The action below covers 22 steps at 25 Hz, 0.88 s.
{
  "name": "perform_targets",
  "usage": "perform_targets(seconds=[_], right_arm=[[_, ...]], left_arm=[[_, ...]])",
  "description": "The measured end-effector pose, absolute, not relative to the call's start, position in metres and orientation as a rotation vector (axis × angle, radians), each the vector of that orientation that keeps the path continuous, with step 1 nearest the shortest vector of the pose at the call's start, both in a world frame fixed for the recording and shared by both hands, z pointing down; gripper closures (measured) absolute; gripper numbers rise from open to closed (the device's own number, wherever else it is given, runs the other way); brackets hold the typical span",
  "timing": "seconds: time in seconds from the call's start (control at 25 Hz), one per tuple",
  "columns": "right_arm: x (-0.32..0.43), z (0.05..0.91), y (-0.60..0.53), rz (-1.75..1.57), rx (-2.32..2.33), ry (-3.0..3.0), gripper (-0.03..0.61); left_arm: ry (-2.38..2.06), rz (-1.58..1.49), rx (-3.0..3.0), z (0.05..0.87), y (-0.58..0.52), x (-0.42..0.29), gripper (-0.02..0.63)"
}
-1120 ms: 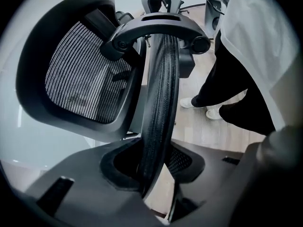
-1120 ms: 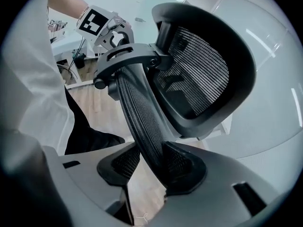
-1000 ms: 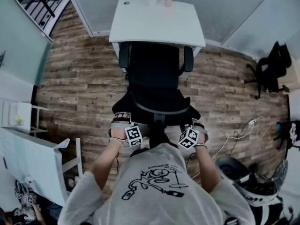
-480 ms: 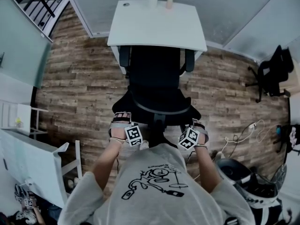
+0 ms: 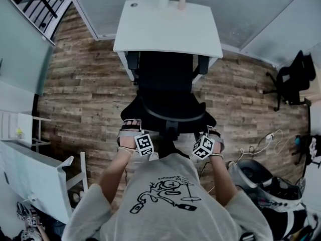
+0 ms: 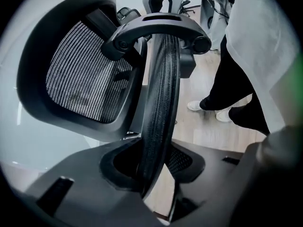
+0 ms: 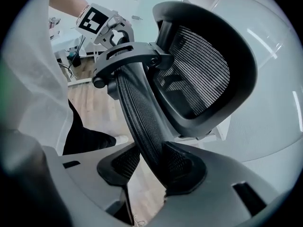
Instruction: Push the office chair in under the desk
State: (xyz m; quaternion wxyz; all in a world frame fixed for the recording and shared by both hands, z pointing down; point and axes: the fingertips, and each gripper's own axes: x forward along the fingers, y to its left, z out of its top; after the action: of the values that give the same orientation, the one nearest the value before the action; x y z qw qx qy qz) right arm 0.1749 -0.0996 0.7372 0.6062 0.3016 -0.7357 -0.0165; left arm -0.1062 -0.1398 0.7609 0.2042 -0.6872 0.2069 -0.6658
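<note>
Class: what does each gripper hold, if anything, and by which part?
The left gripper and right gripper each clamp the office chair by its upper backrest rim, either side of the headrest.

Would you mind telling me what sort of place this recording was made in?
Probably an office or workroom: a white desk with a black mesh office chair at it, a second office chair off to the right, and pale partition panels over wood-look flooring.
</note>
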Motion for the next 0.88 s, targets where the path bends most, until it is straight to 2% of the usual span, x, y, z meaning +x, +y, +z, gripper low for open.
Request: perform_targets(seconds=[0.88], right_arm=[[0.177,0.737,-0.173,-0.047,0.687,-1.725,0.4]], left_arm=[[0.599,-1.91,-1.914,0.762,-0.212,-0.106,0.471]])
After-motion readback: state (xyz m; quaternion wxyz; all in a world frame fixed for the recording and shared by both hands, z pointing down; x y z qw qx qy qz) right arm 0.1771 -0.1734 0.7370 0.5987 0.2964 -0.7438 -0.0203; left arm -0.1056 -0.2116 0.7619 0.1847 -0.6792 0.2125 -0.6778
